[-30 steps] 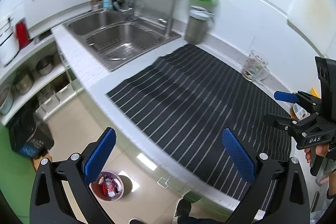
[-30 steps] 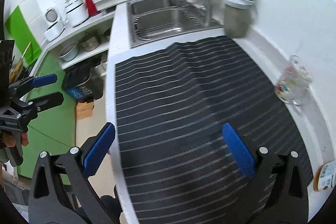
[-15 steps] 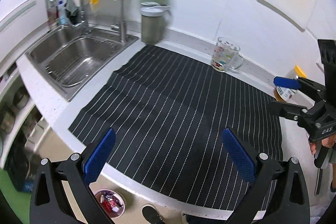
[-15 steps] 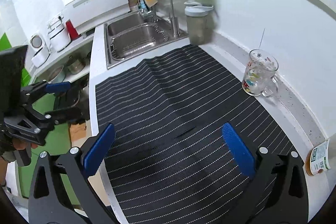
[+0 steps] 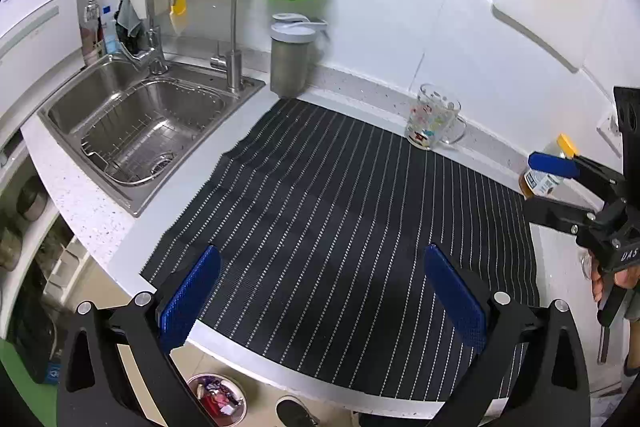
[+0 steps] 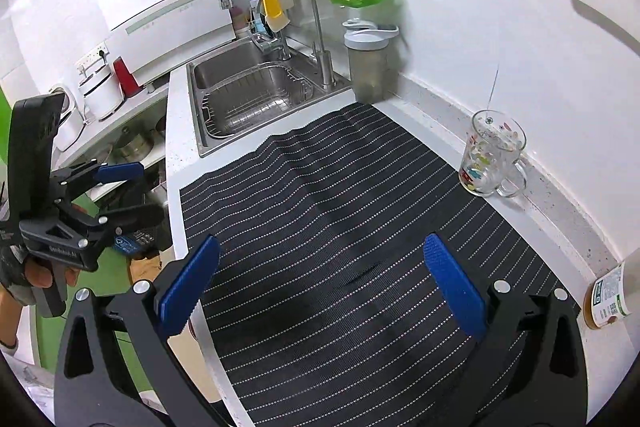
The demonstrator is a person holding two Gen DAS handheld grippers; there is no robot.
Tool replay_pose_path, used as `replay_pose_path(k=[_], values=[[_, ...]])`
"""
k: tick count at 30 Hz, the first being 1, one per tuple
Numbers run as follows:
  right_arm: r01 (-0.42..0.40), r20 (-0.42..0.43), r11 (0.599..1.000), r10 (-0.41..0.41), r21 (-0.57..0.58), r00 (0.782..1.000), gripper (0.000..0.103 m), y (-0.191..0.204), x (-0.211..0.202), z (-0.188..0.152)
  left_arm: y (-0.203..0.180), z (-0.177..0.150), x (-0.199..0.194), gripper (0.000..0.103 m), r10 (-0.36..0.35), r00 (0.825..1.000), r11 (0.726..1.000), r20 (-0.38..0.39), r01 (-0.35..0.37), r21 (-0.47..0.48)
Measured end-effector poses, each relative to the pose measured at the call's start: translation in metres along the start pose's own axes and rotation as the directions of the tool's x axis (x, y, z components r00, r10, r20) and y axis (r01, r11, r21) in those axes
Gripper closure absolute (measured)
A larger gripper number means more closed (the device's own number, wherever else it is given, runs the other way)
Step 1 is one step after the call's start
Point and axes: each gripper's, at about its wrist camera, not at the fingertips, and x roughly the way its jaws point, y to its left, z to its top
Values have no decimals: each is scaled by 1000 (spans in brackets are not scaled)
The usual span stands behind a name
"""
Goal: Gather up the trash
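White counter and tiled wall fill both views, with a black striped mat (image 5: 340, 219) spread across the worktop and a steel sink (image 5: 136, 123) at its far left corner. You hold both claws out over the mat's near edge. Your left gripper (image 5: 322, 291) has its blue pads spread wide with nothing between them, and your right gripper (image 6: 320, 283) is spread just the same and equally empty.

You look to be at the searching step: nothing is grasped, and the mat itself carries no litter that I can see. On the floor below the counter edge sits a small bin (image 5: 218, 401) already holding wrappers, so that seems to be where the trash goes.

Along the back wall stand a grey lidded canister (image 5: 290, 61), a printed glass mug (image 6: 494, 159) just off the mat's far edge, and a small labelled jar (image 6: 606, 303) at the right end. The jar is the likeliest candidate. From your right wrist view it appears tilted, long axis leaning, though fisheye warp may account for that; its yellow cap points upward in the left view. To take it, swing your right claw right and straddle it across the body.
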Motion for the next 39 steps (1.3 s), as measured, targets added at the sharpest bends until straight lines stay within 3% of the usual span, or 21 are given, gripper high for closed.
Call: replay_pose_path(k=[15, 25, 39], values=[[-4, 12, 1000, 4, -4, 1000, 3, 6, 2, 5, 15, 6, -6, 6, -19, 1000, 999, -3, 19, -35], [-11, 12, 1000, 11, -10, 1000, 3, 9, 5, 7, 9, 5, -7, 6, 72, 997, 997, 8, -72, 3], [-12, 14, 1000, 12, -15, 1000, 3, 10, 4, 8, 11, 5, -10, 6, 74, 997, 997, 22, -74, -23]])
